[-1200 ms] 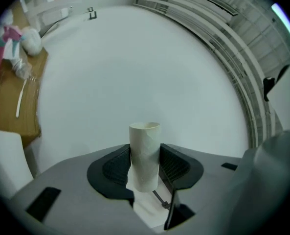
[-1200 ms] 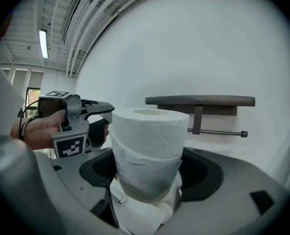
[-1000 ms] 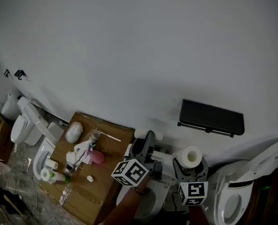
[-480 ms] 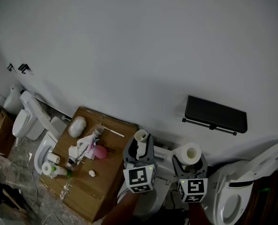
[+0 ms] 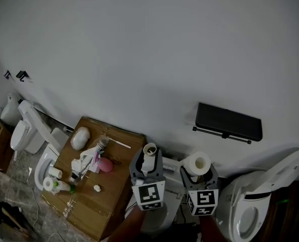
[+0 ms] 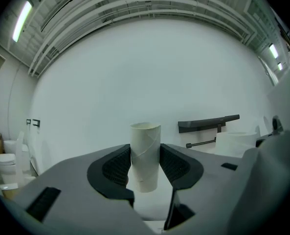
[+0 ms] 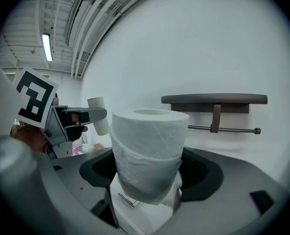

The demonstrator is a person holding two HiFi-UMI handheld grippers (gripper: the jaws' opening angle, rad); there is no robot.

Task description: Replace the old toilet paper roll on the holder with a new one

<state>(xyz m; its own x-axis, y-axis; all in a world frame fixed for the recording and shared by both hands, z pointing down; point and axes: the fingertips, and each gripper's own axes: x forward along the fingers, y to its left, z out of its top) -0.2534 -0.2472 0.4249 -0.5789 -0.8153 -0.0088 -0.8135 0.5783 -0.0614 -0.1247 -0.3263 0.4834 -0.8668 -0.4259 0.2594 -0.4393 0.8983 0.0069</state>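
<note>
My left gripper is shut on an empty cardboard tube that stands upright between its pads. A full white toilet paper roll is clamped upright in my right gripper, just to the right of the left one. The black wall holder with its shelf and bare rod hangs on the white wall, up and to the right of both grippers. From the right gripper view the left gripper with the tube shows at the left.
A white toilet with its lid up stands at the right. Another toilet is below the grippers. A brown table at the left carries bottles, a pink object and small items. More toilets line the far left.
My left gripper has rolled so the cardboard tube went from lying sideways to standing upright, and it shifted a little to the right. The right gripper with the full roll stayed put.
</note>
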